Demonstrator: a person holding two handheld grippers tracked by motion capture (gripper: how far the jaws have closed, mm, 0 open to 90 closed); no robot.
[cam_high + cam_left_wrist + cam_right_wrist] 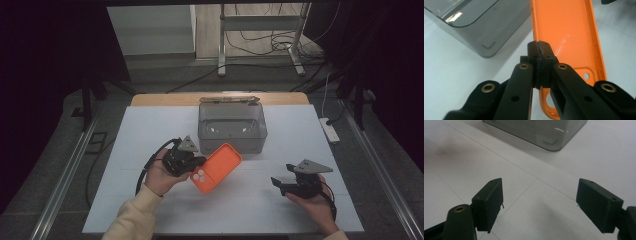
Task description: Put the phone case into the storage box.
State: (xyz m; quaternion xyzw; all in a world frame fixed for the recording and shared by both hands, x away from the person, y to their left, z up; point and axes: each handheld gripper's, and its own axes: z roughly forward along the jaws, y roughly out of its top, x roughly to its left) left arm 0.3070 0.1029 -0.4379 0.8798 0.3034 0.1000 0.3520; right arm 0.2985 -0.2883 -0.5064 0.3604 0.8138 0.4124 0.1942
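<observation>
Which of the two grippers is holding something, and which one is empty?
The left gripper holds the orange phone case, its jaws shut on the case's edge. The right gripper is empty, with jaws wide apart above the white table.

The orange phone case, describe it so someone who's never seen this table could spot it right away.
Start at the white table and find the clear grey plastic box near its far edge. Just in front of that box, the left hand-held gripper is clamped on one edge of the orange phone case. It is the only brightly coloured thing there, with camera cut-outs at one end.
</observation>
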